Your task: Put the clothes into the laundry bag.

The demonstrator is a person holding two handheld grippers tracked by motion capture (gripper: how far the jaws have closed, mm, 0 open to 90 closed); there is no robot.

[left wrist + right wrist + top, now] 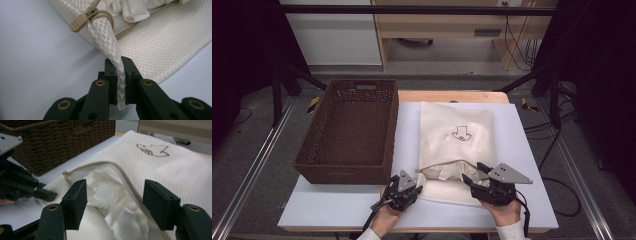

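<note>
A pale grey counter (pixel 337 205) stands in a dim room, bearing a dark brown woven basket (pixel 349 130) at its left, empty as far as the high view tells. Just beside it on the right lies a cream mesh zip bag (pixel 457 125), long axis running away from the person, its unzipped mouth at the near edge showing crumpled white cloth (pixel 110 192). The left gripper (pixel 119 82) has its jaws clamped on the bag's near-left corner beside the tan zipper pull (pixel 81 18). The right gripper (pixel 115 200), jaws parted and holding nothing, faces the mouth, nearer the cloth; bare counter lies on the right.
</note>
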